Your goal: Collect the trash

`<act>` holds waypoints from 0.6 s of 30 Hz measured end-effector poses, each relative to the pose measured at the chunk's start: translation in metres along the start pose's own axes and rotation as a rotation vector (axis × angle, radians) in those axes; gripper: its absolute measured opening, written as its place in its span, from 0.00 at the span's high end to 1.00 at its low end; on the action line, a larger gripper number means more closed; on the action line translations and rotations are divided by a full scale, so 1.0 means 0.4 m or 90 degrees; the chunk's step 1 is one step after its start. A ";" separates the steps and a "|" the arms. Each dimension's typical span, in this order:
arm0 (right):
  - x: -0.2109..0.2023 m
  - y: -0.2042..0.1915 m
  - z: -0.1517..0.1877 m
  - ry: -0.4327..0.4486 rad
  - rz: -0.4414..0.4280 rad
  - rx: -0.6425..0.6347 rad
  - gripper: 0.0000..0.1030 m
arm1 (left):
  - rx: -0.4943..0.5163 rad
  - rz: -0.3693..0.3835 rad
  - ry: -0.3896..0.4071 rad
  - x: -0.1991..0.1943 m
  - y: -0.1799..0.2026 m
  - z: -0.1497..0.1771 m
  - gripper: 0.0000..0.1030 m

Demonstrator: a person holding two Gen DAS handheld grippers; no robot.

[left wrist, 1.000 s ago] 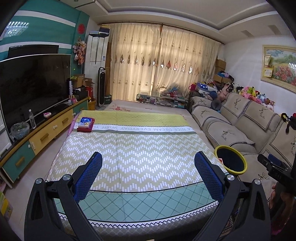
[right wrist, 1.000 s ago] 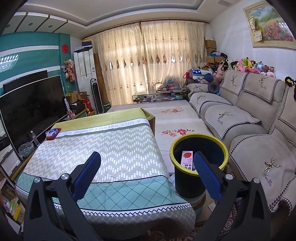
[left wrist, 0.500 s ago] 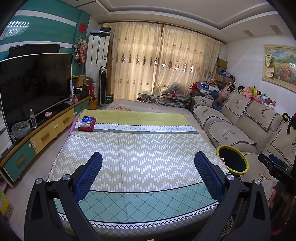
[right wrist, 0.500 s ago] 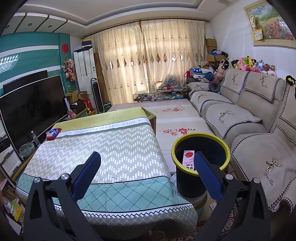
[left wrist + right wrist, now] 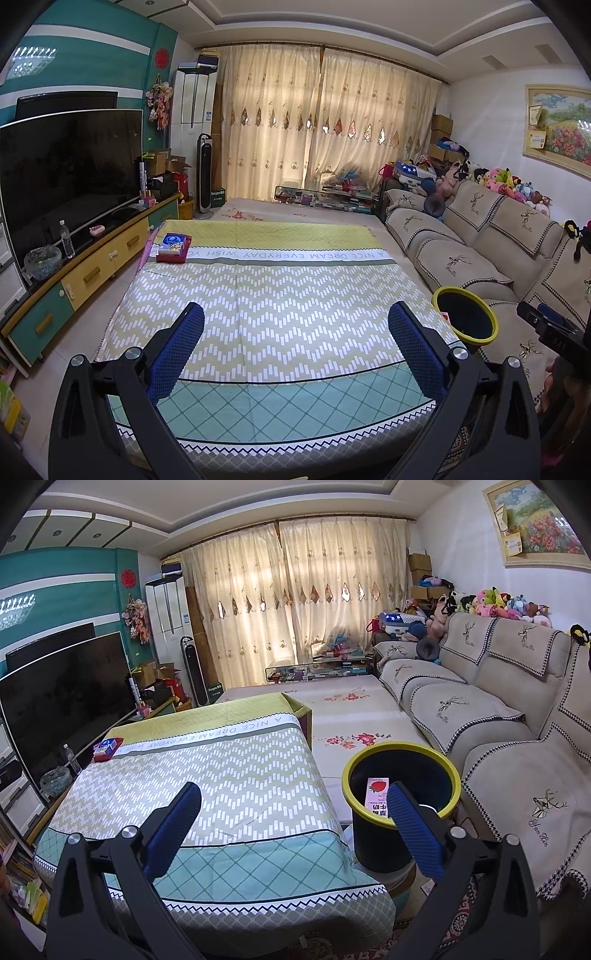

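Note:
A black bin with a yellow rim (image 5: 402,771) stands on the floor between the cloth-covered table (image 5: 229,786) and the sofa; it also shows in the left wrist view (image 5: 463,317). A white strawberry milk carton (image 5: 376,794) stands inside it. A red and blue box (image 5: 173,246) lies at the table's far left corner, also seen in the right wrist view (image 5: 107,748). My left gripper (image 5: 295,347) is open and empty over the table's near edge. My right gripper (image 5: 293,823) is open and empty, its right finger just in front of the bin.
A beige sofa (image 5: 480,709) runs along the right. A TV (image 5: 70,173) on a low cabinet (image 5: 92,266) lines the left. A glass shelf (image 5: 325,195) and curtains stand at the back. The other gripper's body (image 5: 550,328) shows at the right edge.
Both views have shifted only slightly; the bin sits a little lower and nearer in the right wrist view. Both grippers stay open and empty.

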State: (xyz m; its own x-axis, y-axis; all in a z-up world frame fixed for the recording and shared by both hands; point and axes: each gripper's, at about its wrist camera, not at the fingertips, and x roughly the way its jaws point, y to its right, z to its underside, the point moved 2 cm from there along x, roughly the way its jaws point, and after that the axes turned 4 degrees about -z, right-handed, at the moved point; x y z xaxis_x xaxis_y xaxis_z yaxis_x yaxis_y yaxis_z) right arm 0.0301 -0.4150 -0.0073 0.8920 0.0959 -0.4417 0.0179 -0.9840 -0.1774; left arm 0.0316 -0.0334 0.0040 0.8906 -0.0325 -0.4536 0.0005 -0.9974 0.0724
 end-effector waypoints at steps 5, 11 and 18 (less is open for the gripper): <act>0.001 -0.001 0.000 -0.001 -0.001 0.000 0.07 | 0.000 0.000 -0.001 0.000 0.000 -0.001 0.05; 0.003 -0.002 0.001 -0.003 -0.002 -0.001 0.07 | -0.001 0.000 -0.002 0.002 0.000 0.001 0.05; 0.005 -0.006 0.004 -0.006 -0.004 -0.002 0.07 | -0.002 0.001 -0.005 0.006 0.000 0.009 0.05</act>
State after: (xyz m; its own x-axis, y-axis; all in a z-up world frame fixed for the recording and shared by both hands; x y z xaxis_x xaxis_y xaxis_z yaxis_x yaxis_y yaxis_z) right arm 0.0311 -0.4121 -0.0091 0.8878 0.1034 -0.4484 0.0248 -0.9838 -0.1777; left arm 0.0321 -0.0335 -0.0005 0.8872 -0.0341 -0.4602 0.0008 -0.9972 0.0754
